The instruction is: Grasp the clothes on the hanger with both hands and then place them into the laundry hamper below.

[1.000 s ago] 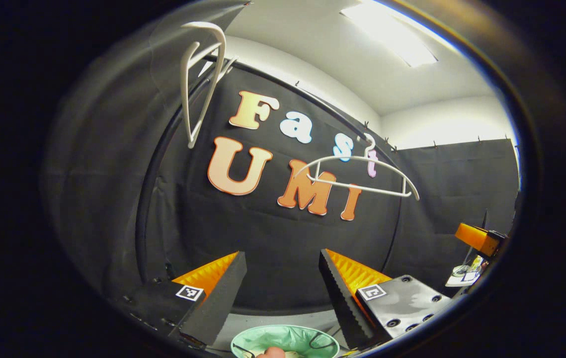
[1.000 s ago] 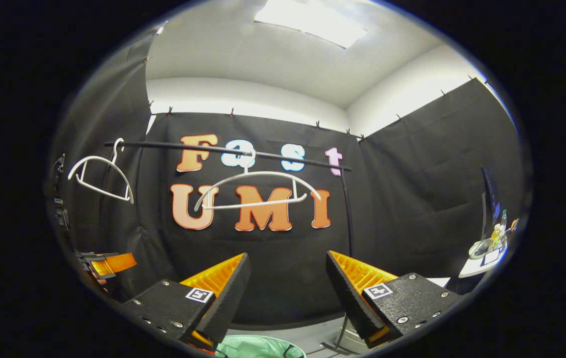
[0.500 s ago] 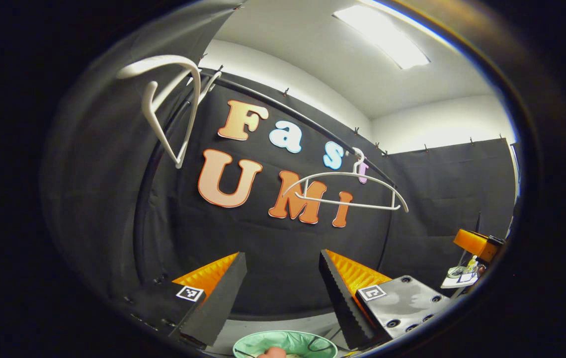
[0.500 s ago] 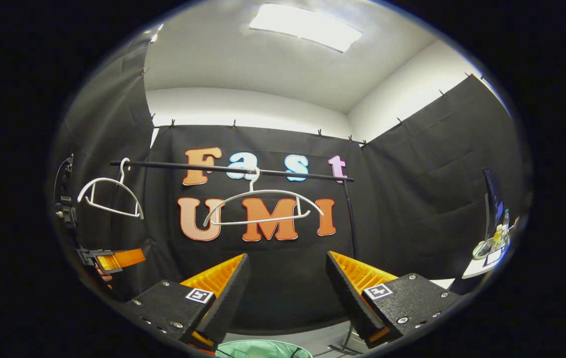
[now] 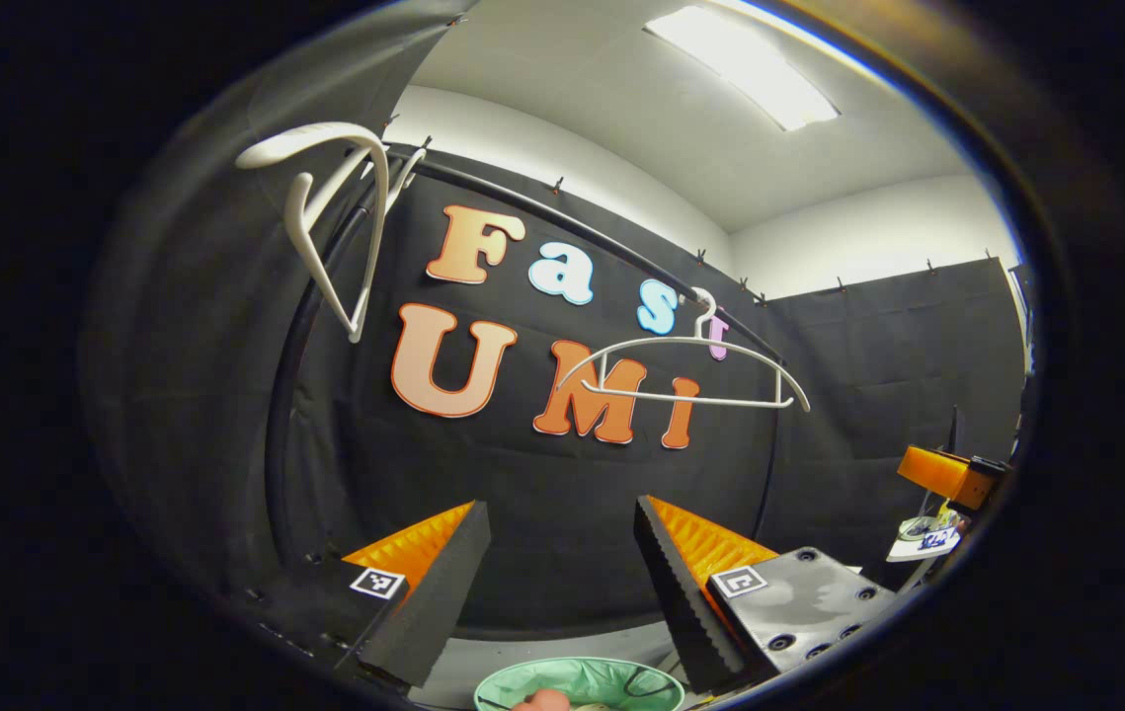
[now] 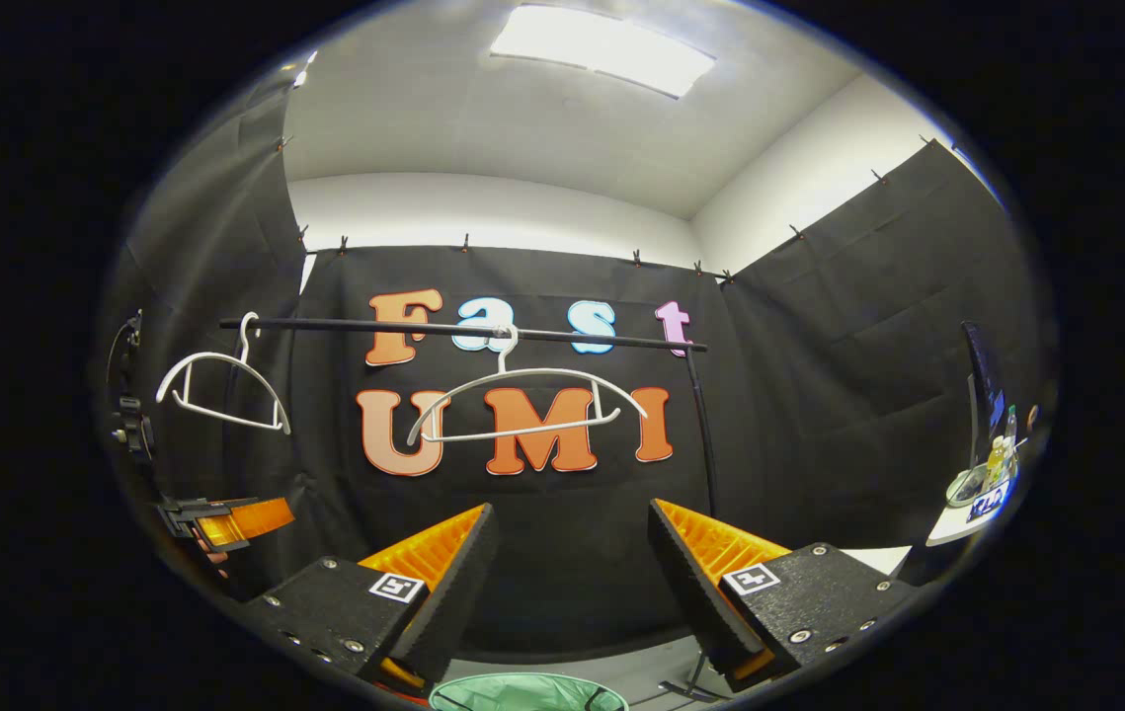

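Two bare white hangers hang on the black rail [image 6: 463,333]: one at the left [image 6: 221,380], one in the middle [image 6: 527,395]. In the left gripper view the near hanger [image 5: 345,217] is seen edge-on at upper left and the other hanger [image 5: 685,370] hangs farther right. The mint-green laundry hamper [image 5: 577,684] lies below, with a small pinkish patch [image 5: 537,699] at its rim that I cannot identify. My left gripper [image 5: 560,504] is open and holds nothing. My right gripper [image 6: 572,506] is open and holds nothing, above the hamper [image 6: 527,694]. Each gripper also shows in the other's view: left gripper [image 6: 226,520], right gripper [image 5: 947,474].
The rack's upright post [image 6: 700,425] stands right of centre, its foot on the grey floor beside the hamper. A small white side table [image 6: 982,494] with bottles is at the far right. Black cloth walls close the booth on three sides.
Both views have shifted slightly, so the rail and hangers sit a little lower in frame. The near hanger in the left gripper view has swung and turned. Both grippers stay open.
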`<state>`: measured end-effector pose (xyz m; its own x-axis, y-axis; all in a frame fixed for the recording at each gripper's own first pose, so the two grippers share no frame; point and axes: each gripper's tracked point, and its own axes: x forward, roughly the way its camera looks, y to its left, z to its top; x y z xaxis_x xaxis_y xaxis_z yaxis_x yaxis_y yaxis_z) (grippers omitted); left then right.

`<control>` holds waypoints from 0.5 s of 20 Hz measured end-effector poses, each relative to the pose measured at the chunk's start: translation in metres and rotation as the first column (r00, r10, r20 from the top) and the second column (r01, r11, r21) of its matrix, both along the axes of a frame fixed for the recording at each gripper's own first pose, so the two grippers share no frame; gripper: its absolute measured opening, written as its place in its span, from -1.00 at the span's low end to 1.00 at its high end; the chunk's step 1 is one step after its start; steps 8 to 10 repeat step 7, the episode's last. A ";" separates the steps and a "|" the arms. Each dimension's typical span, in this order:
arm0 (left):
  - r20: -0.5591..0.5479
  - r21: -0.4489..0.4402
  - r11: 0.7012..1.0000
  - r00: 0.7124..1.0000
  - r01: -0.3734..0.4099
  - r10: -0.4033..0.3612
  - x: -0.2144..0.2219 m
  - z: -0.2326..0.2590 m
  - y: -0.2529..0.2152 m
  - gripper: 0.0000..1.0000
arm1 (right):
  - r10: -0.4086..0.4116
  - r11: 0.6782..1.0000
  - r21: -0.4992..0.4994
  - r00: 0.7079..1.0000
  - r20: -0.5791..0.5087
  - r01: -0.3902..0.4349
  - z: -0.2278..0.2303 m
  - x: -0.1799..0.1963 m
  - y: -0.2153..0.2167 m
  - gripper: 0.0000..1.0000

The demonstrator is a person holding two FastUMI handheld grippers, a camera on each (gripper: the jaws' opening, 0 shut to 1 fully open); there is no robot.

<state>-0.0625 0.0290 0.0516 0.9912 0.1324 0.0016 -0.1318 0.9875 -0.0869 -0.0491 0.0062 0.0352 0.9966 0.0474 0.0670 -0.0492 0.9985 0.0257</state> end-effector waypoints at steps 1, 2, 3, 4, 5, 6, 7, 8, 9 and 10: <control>0.000 0.002 1.000 1.000 0.000 0.000 0.001 0.000 0.000 0.94 | 0.001 1.000 -0.001 1.000 -0.002 -0.001 -0.001 0.000 0.001 0.89; -0.001 0.005 1.000 1.000 -0.001 0.001 0.003 -0.001 0.000 0.94 | 0.005 1.000 -0.002 1.000 -0.004 -0.005 -0.002 0.001 0.002 0.89; -0.003 0.008 1.000 1.000 -0.003 0.003 0.004 -0.002 0.000 0.94 | 0.007 1.000 -0.001 1.000 -0.005 -0.007 -0.003 0.003 0.004 0.89; -0.005 0.010 1.000 1.000 -0.002 0.003 0.005 -0.004 0.000 0.94 | 0.008 1.000 -0.001 1.000 -0.008 -0.008 -0.004 0.005 0.003 0.89; -0.004 0.013 1.000 1.000 -0.002 0.002 0.005 -0.004 -0.001 0.94 | 0.008 1.000 0.003 1.000 -0.009 -0.008 -0.004 0.005 0.003 0.89; -0.001 0.018 1.000 1.000 -0.003 0.003 0.005 -0.003 0.000 0.94 | 0.008 1.000 0.006 1.000 -0.009 -0.008 -0.005 0.007 0.004 0.89; 0.002 0.024 1.000 1.000 -0.008 0.007 0.004 -0.002 0.000 0.94 | 0.007 1.000 0.007 1.000 -0.012 -0.007 -0.007 0.008 0.003 0.89; 0.002 0.024 1.000 1.000 -0.008 0.007 0.004 -0.002 0.000 0.94 | 0.007 1.000 0.007 1.000 -0.012 -0.007 -0.007 0.008 0.003 0.89; 0.002 0.024 1.000 1.000 -0.008 0.007 0.004 -0.002 0.000 0.94 | 0.007 1.000 0.007 1.000 -0.012 -0.007 -0.007 0.008 0.003 0.89; 0.002 0.024 1.000 1.000 -0.008 0.007 0.004 -0.002 0.000 0.94 | 0.007 1.000 0.007 1.000 -0.012 -0.007 -0.007 0.008 0.003 0.89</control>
